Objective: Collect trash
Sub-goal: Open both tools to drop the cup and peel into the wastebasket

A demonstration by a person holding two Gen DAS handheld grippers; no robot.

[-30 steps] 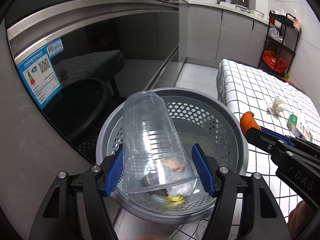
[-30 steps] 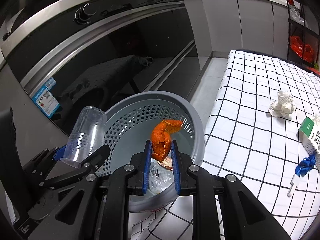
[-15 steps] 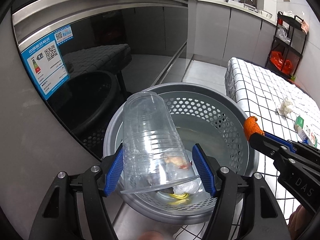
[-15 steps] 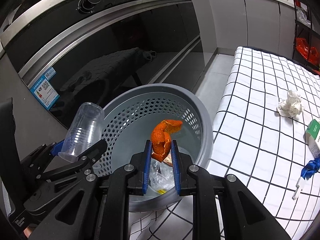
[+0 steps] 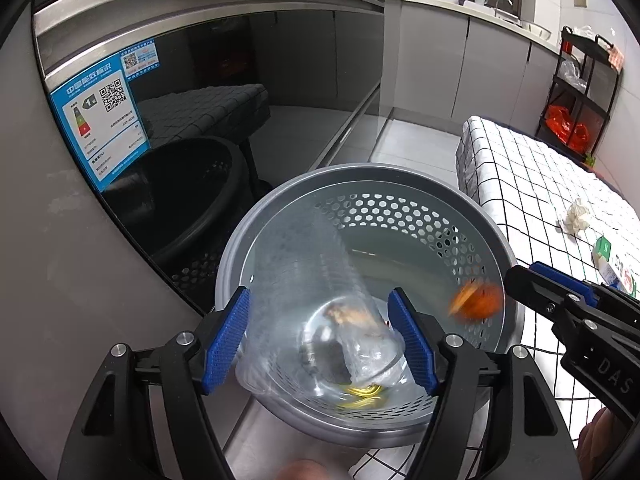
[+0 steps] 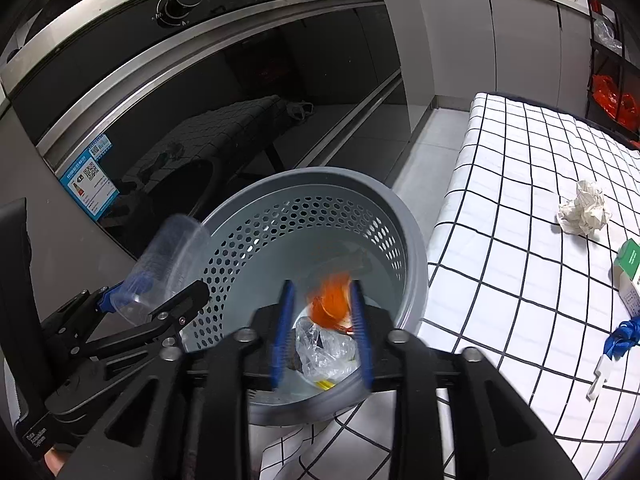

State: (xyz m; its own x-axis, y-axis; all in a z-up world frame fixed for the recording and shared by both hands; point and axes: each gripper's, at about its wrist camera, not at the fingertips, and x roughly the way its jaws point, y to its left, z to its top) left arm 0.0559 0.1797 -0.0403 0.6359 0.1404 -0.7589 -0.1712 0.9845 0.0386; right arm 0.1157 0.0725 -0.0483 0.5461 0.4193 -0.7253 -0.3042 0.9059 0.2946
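Both tools hang over the grey perforated bin (image 6: 404, 232), which stands between the dark oven front and the checked tabletop (image 6: 520, 208); the move ahead turns on what lies straight below each. The right tool (image 6: 322, 332) has its jaws spread wide and grips nothing; the orange peel (image 6: 330, 304) shows as a blur between them, apparently loose and dropping onto the clear plastic already in the bin. The left tool (image 5: 320, 344) has blue pads either side of the clear plastic cup (image 5: 312, 304); the cup is smeared, and I cannot tell whether the pads touch it; its long axis tilts up and away, mouth toward the tool.

The left wrist view shows the peel (image 5: 476, 302) hanging inside the bin's right wall, clear of the right tool's tip; the right wrist view alone shows the cup (image 6: 168, 268) at the bin's left rim, partly outside it. On the tabletop, well apart from the bin, lie a crumpled paper (image 6: 584, 208), a green and white carton (image 6: 632, 272) and a blue scrap (image 6: 622, 338), nearer the right tool.
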